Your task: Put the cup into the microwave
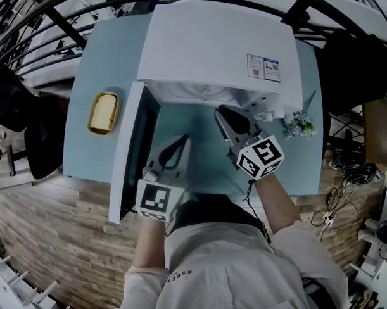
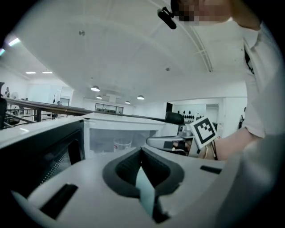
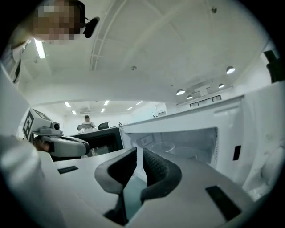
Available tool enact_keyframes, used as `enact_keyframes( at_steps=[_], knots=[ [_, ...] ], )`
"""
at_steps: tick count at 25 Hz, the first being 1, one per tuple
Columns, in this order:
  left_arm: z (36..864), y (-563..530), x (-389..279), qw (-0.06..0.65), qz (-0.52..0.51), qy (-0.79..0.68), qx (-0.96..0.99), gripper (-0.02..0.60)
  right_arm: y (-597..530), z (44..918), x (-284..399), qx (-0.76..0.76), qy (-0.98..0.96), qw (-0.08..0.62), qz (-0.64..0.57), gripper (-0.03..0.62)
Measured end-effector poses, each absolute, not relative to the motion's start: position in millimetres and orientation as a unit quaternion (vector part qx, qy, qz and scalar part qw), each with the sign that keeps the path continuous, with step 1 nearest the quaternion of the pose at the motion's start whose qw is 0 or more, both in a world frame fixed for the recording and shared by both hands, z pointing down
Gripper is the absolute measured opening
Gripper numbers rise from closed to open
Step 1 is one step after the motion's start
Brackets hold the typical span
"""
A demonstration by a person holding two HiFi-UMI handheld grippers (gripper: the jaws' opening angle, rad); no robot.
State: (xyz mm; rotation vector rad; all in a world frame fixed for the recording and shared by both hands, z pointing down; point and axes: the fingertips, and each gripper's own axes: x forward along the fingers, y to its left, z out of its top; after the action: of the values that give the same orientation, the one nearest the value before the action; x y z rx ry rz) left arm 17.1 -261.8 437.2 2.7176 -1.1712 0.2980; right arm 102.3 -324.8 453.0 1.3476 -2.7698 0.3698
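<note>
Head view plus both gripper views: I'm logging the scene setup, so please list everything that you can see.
table: one, light blue, under everything
microwave: one, white, on the table
door: one, white-edged, swung open leftward
cup: one, clear, inside the microwave
yellow loaf-like item: one, on the table's left part
flowers: one bunch, pale, right of the microwave
floor: wood-toned, around the table
left gripper: one, grey, jaws together, empty
right gripper: one, grey, jaws slightly apart, empty

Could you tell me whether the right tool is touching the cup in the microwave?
Apart. The right gripper view shows the cup standing inside the microwave, well beyond the right tool, whose jaws hold nothing.
</note>
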Motion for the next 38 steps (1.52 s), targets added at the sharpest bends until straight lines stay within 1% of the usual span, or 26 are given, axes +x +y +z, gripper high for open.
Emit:
enact_keyframes(
  at_steps=[1, 6, 11, 15, 24, 38],
  knots=[
    [432.4, -257.7, 16.5, 0.081, 0.096, -0.388, 0.913, 0.002, -317.2, 447.5, 102.8, 0.437, -0.891, 0.015, 0.126, 0.05],
    [407.1, -235.6, 17.8, 0.058, 0.096, -0.364, 0.925, 0.002, -279.3, 417.8, 108.6, 0.453, -0.882, -0.001, 0.133, 0.017],
    [377.9, -219.1, 17.8, 0.02, 0.092, -0.339, 0.936, 0.002, -243.5, 382.8, 107.0, 0.466, -0.88, 0.001, 0.096, 0.017],
    [362.0, -210.3, 13.8, 0.006, 0.088, -0.334, 0.939, 0.002, -223.3, 363.1, 105.5, 0.48, -0.874, 0.002, 0.074, 0.017],
    [349.0, -203.8, 13.5, 0.01, 0.079, -0.333, 0.94, 0.002, -203.0, 348.6, 114.7, 0.502, -0.864, 0.004, 0.044, 0.015],
    [343.2, -200.5, 8.0, 0.005, 0.075, -0.338, 0.938, 0.002, -196.8, 341.6, 107.8, 0.498, -0.867, 0.004, 0.038, 0.015]
  ],
)
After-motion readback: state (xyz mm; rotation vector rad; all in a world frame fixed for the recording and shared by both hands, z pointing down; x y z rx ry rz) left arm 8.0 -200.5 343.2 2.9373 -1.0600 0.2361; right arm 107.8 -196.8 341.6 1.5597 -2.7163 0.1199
